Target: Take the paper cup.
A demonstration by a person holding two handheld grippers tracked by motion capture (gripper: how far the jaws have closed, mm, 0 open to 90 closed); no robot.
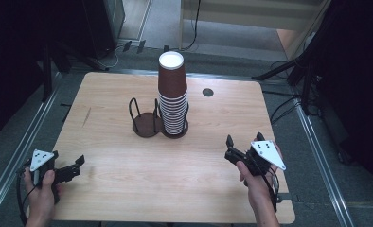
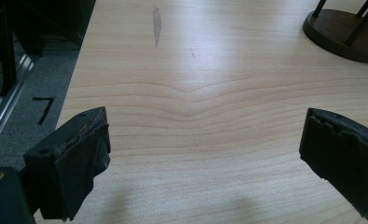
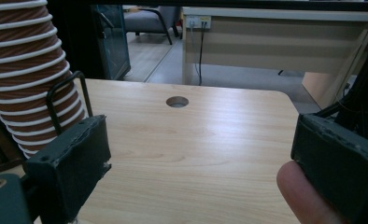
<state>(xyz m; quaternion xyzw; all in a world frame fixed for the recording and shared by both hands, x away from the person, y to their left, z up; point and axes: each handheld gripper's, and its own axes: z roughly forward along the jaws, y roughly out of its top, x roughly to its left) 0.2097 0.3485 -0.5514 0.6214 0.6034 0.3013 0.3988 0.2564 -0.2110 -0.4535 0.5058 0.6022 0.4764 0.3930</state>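
Both claws spread, empty. Right gripper [image 1: 243, 145]: approach paper-cup stack [image 1: 172, 94] high, pinch top cup only; left gripper [image 1: 74, 166] steadies the holder [image 1: 146, 124].

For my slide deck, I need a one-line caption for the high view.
Two open hand-held grippers, left and right, flank a stack of brown paper cups in a wire cup holder on a wooden table.

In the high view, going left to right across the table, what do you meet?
Left hand-held gripper → empty side of the cup holder → stack of brown paper cups → round hole in the tabletop → right hand-held gripper.
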